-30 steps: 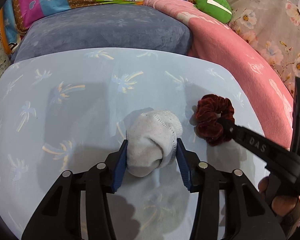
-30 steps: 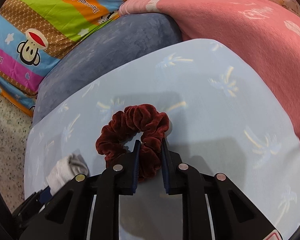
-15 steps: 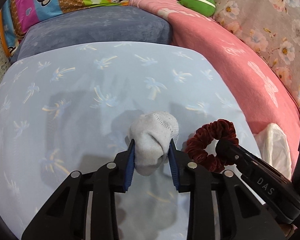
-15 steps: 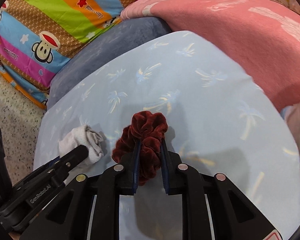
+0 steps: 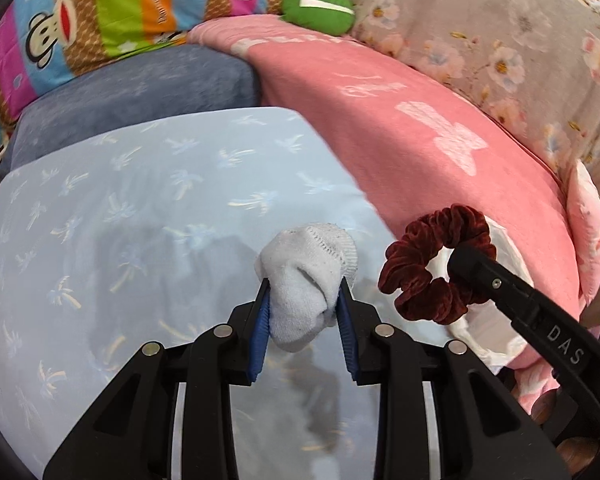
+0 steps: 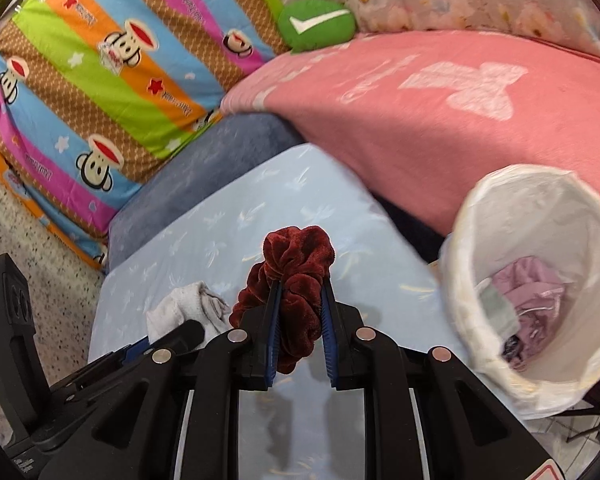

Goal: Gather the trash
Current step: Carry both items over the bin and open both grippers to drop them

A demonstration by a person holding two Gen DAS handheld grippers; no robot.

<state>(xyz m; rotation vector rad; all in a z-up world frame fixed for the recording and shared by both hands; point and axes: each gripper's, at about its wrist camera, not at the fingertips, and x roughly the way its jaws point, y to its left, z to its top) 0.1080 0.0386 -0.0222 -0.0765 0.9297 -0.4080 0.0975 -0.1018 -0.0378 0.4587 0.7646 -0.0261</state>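
Scrunchie [image 6: 296, 272] and balled sock [image 5: 308, 276] sit clamped in my right and left tongs; either may snag the bin liner [image 6: 580, 216].

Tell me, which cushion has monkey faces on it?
The striped cushion at the back has them. The pink one has white shapes, the blue-grey one is plain, and the light blue one has little palm trees.

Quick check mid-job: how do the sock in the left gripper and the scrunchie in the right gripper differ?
The sock is white knit, bunched into a solid lump; the scrunchie is dark red velvet, an open ruffled ring. The sock sits between the left gripper's jaws, which stand wider; the right gripper's jaws pinch only one side of the scrunchie, closer together. Shared: both are soft fabric, held clear above the light blue cushion, near the white-lined bin.
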